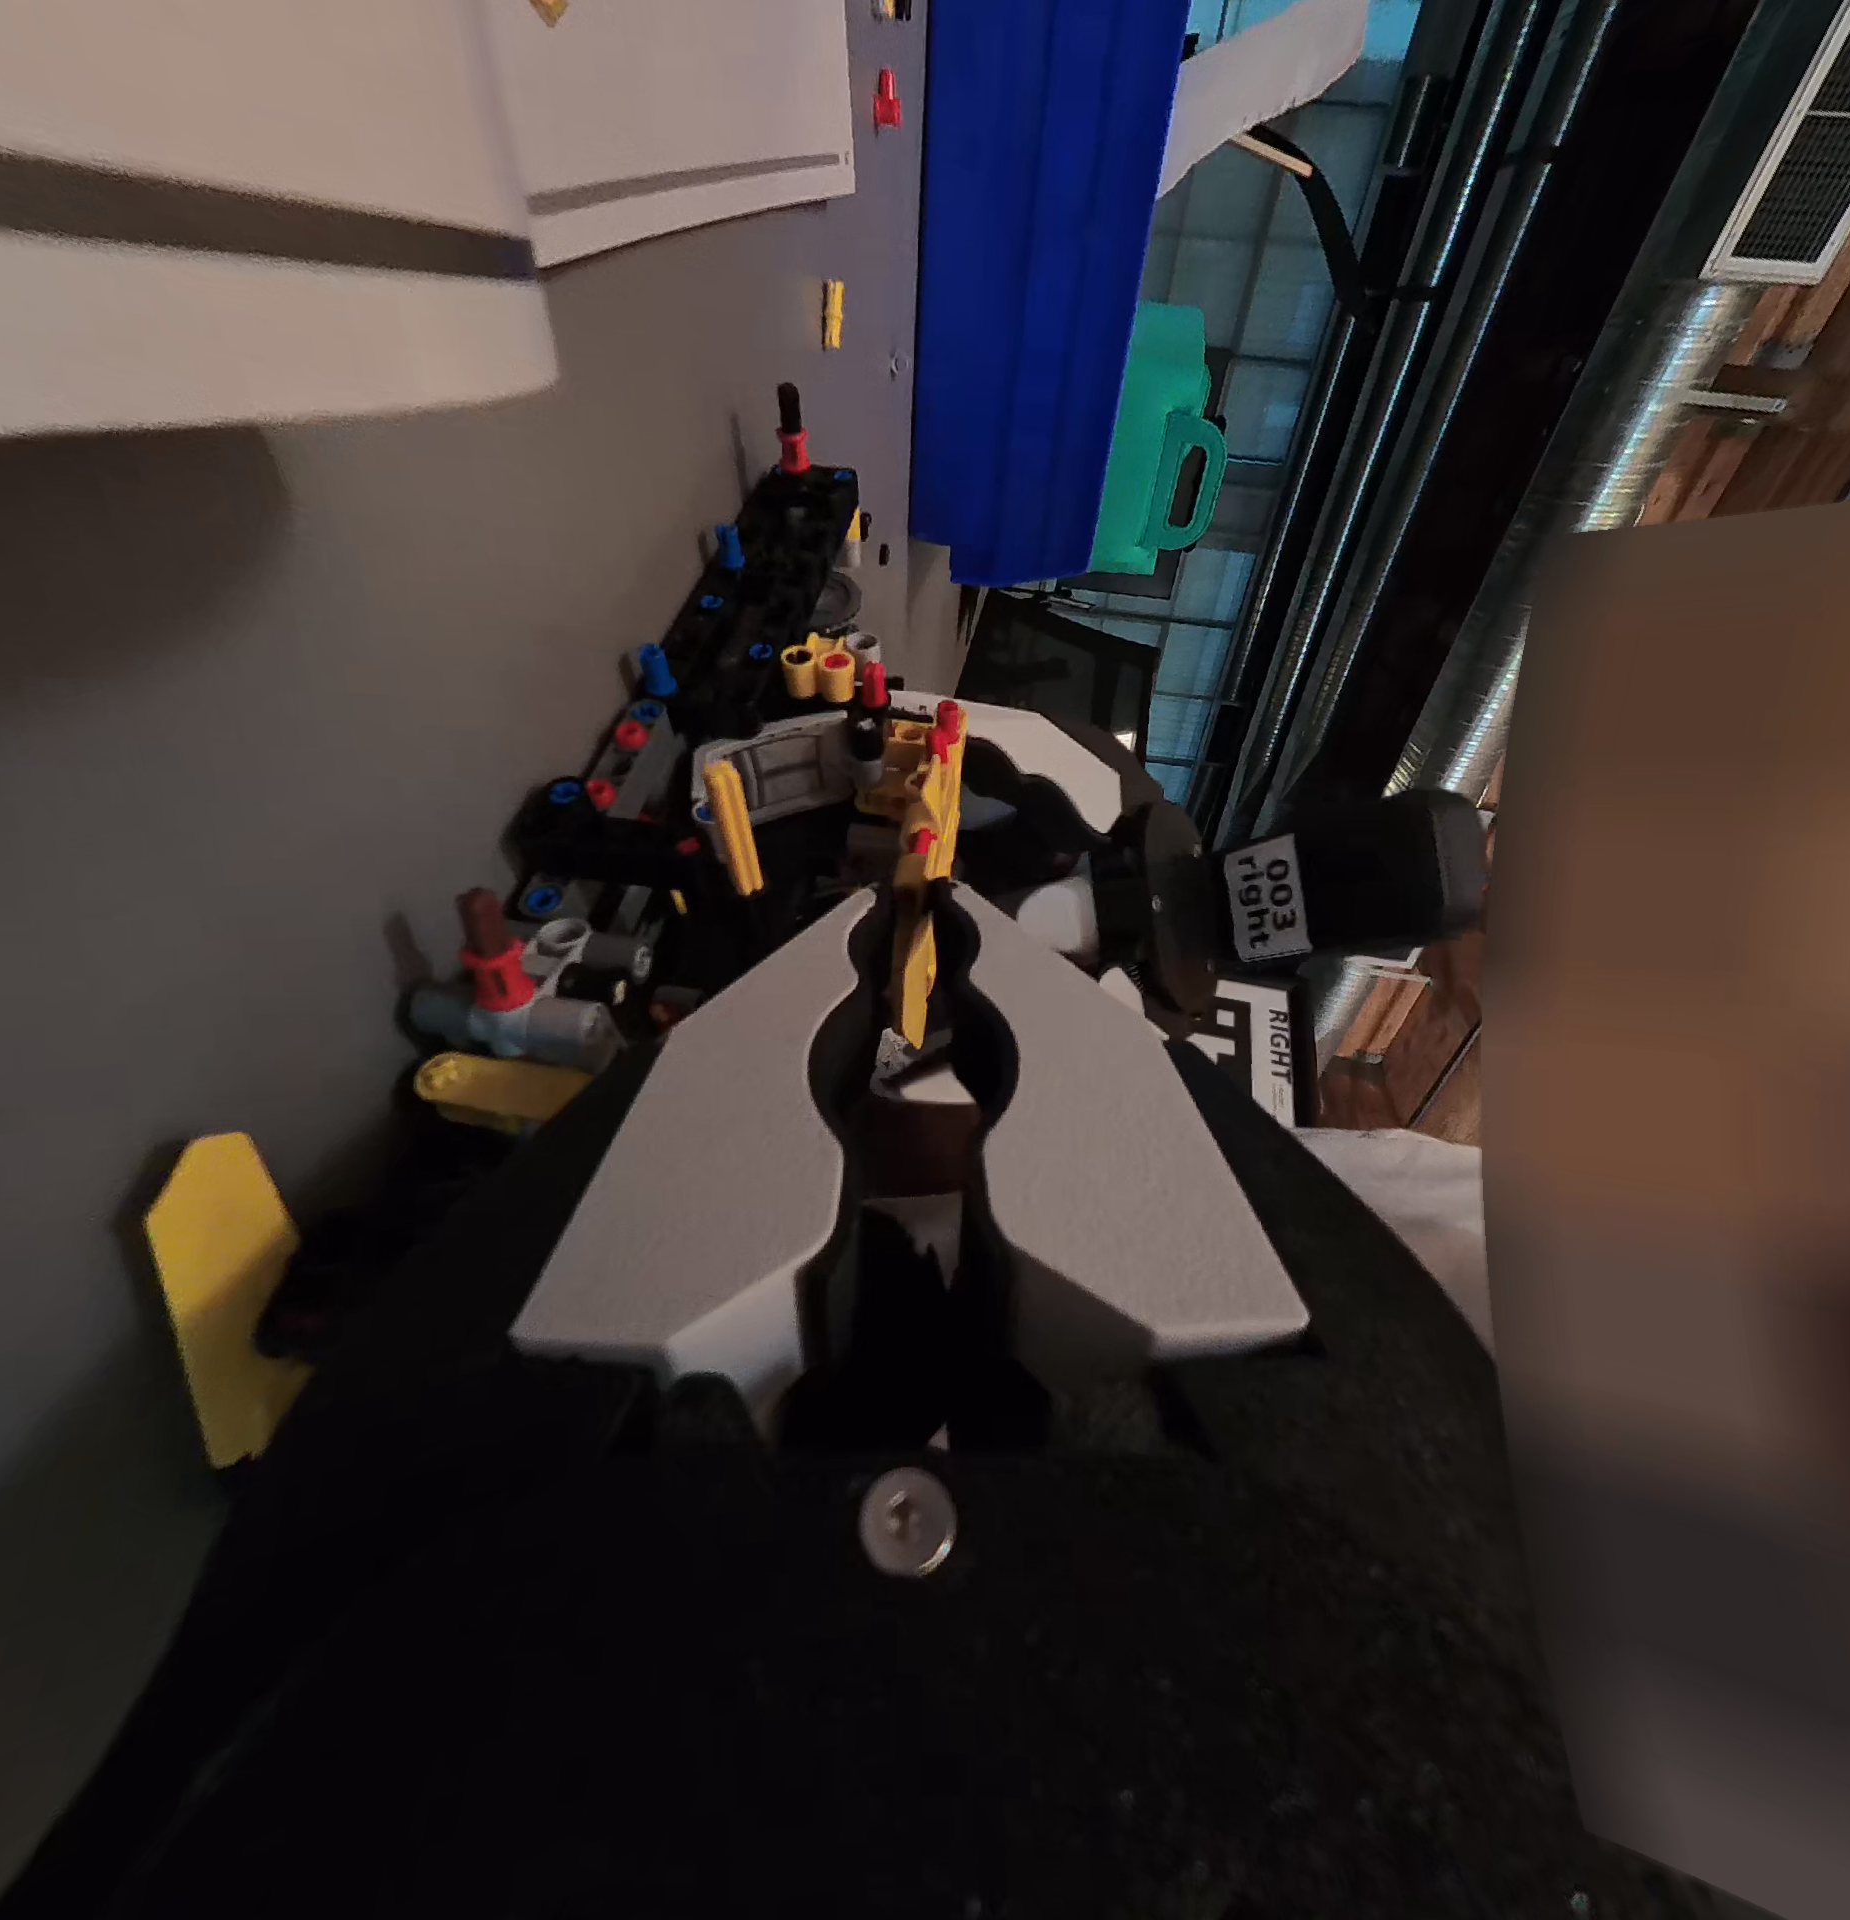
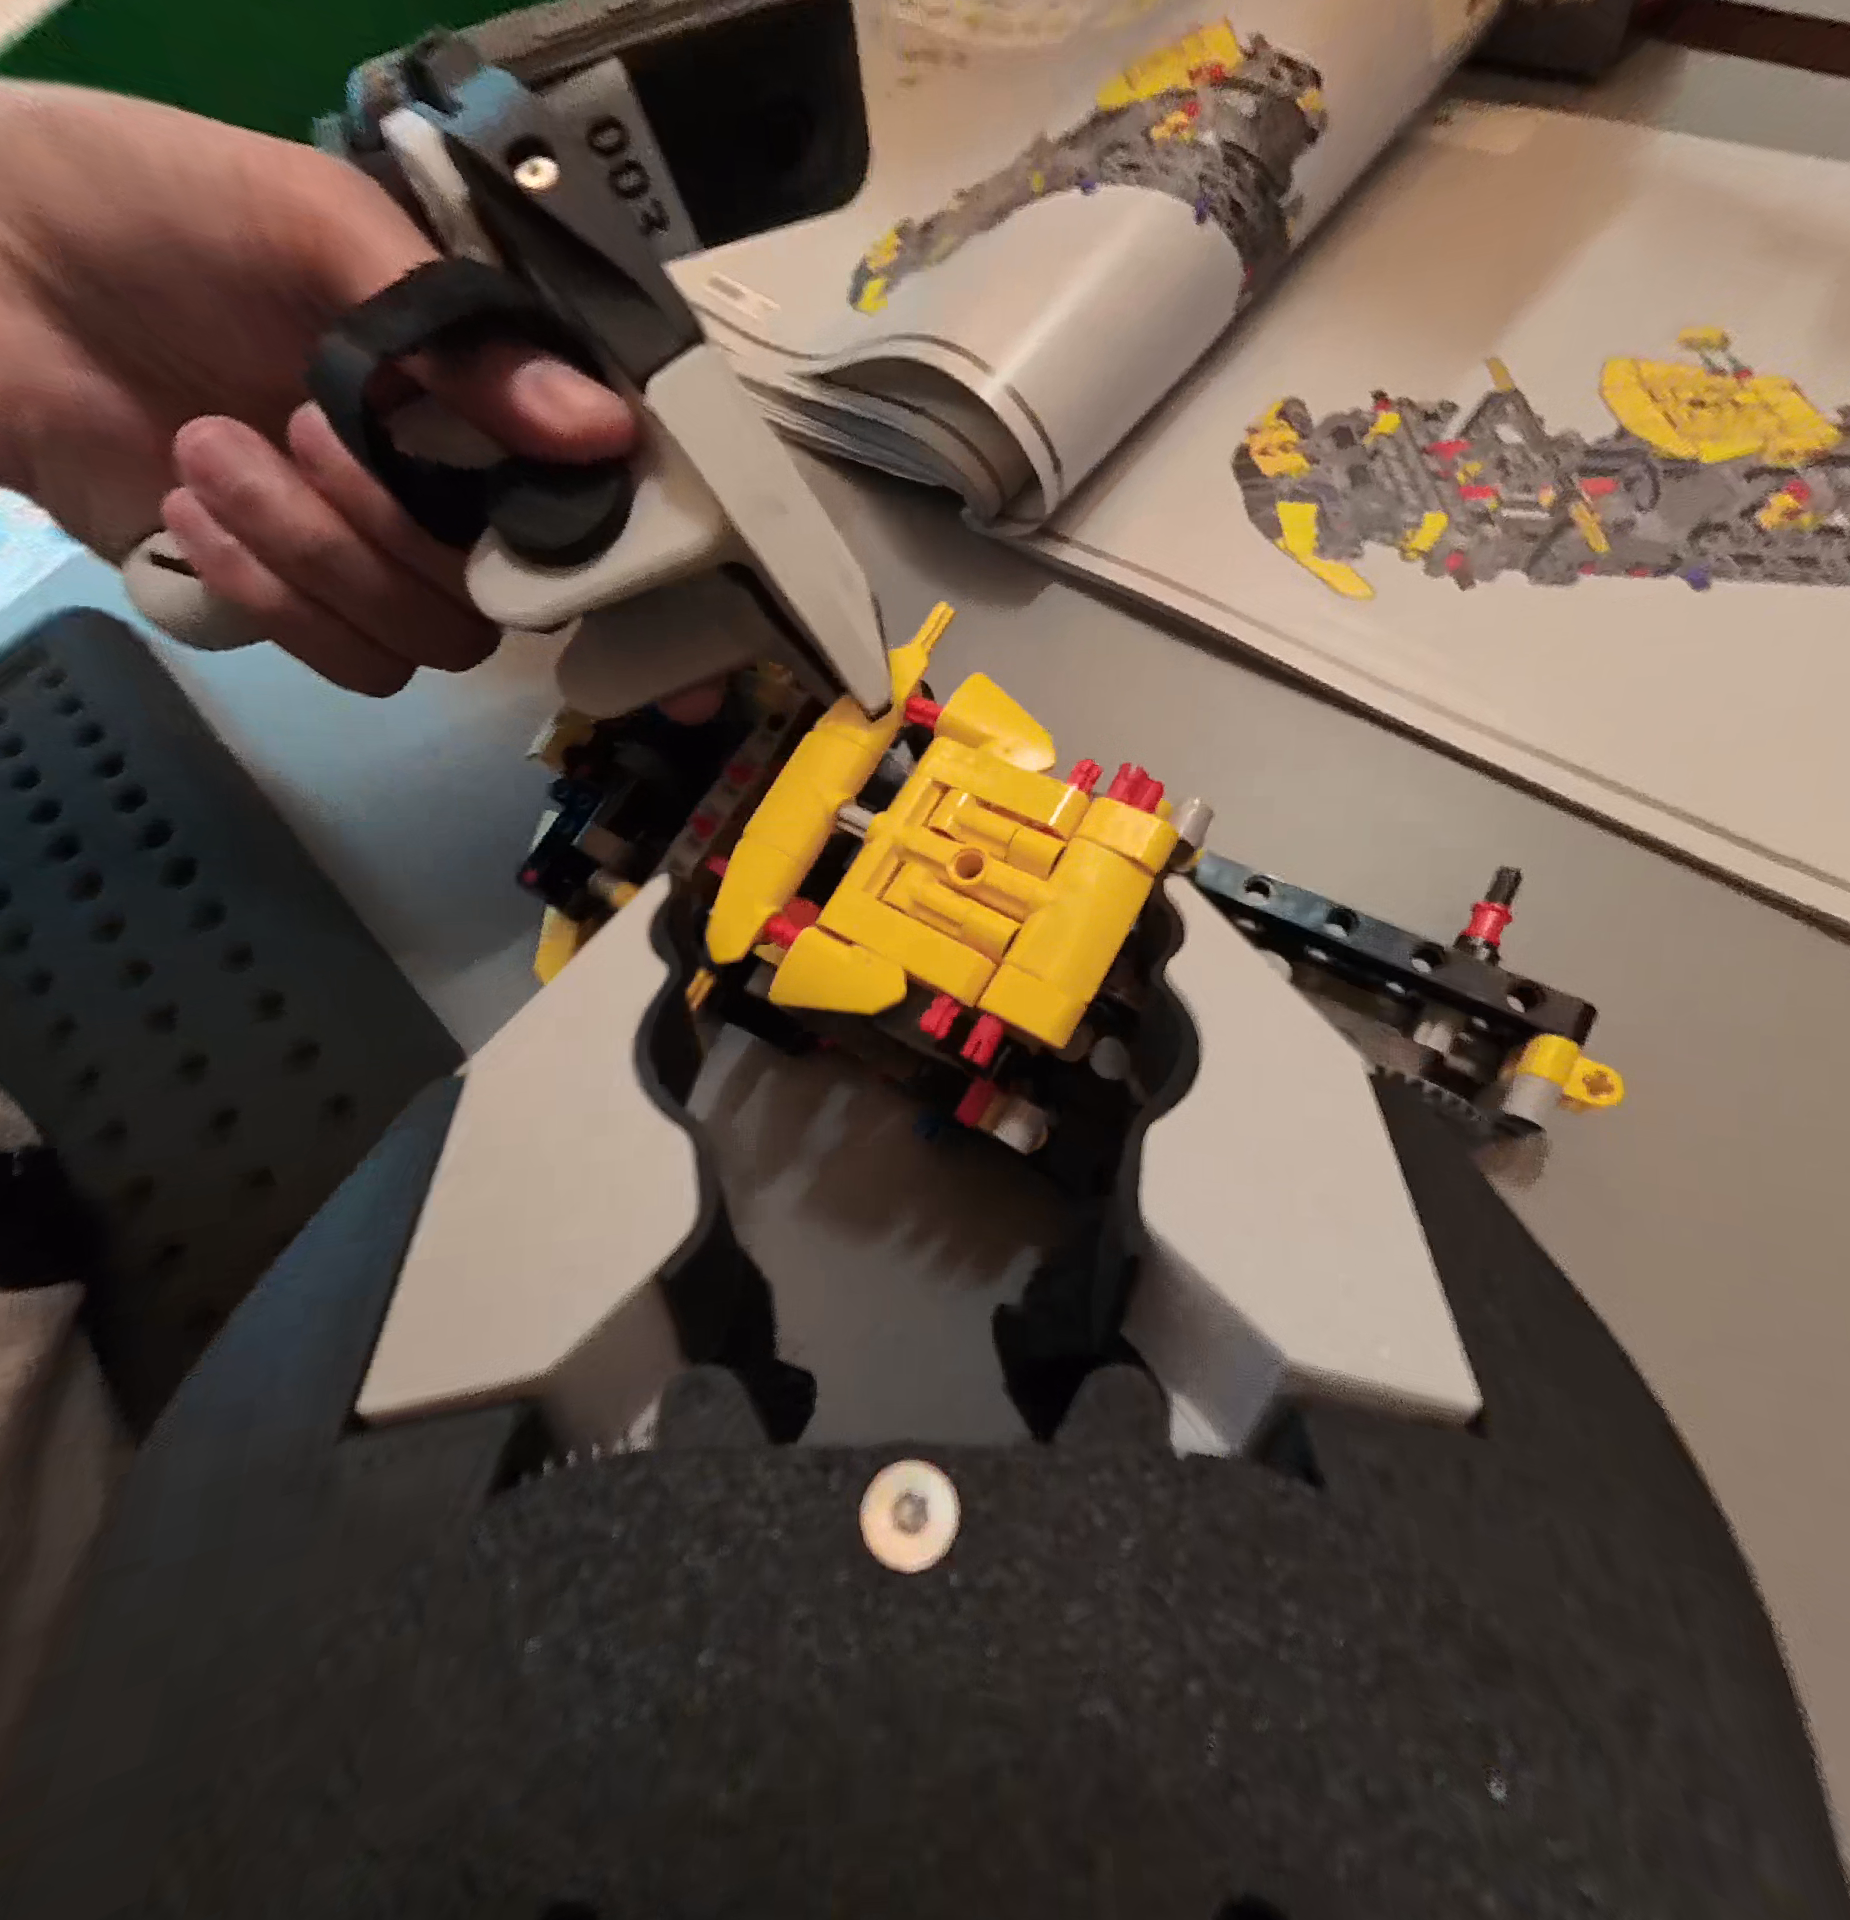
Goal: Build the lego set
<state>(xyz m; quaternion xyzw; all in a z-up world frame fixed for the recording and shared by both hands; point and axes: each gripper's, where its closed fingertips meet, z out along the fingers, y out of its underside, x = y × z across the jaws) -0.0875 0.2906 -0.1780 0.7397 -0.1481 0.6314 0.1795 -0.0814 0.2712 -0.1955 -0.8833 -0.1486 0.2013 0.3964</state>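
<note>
L wrist view: camera rolled sideways, grey tabletop (image 1: 308, 727) runs up the left of frame. Left tongs (image 1: 916, 935) pressed nearly together, pinching a thin yellow piece (image 1: 919, 935) at the tips. That piece sits at the near edge of the lego model (image 1: 734, 769), a long black-framed build w/ blue, red and yellow pins, lying on the tabletop. Yellow panel (image 1: 220, 1288) on the model's near end, lower left. Loose small parts farther along the tabletop: a yellow one (image 1: 832, 312), a red one (image 1: 886, 99). White instruction pages (image 1: 256, 208) upper left. Blue bin (image 1: 1035, 291) and a green container (image 1: 1160, 468) beyond the tabletop edge. Right tongs' body (image 1: 1336, 883) visible past the model, black w/ a label.

R wrist view: right tongs (image 2: 916, 935) spread wide, straddling the model's yellow block section (image 2: 962, 894); can't tell whether the pads touch it. Left tongs (image 2: 879, 696) come in from upper left, held by a hand (image 2: 277, 436), tips closed on the yellow curved strip (image 2: 796, 831) on the block's left side. Black beam (image 2: 1399, 966) w/ holes extends right, red pin upright near its end. Open instruction booklet (image 2: 1420, 468) on the tabletop behind, pages curled. Dark perforated panel (image 2: 152, 935) at left.
</note>
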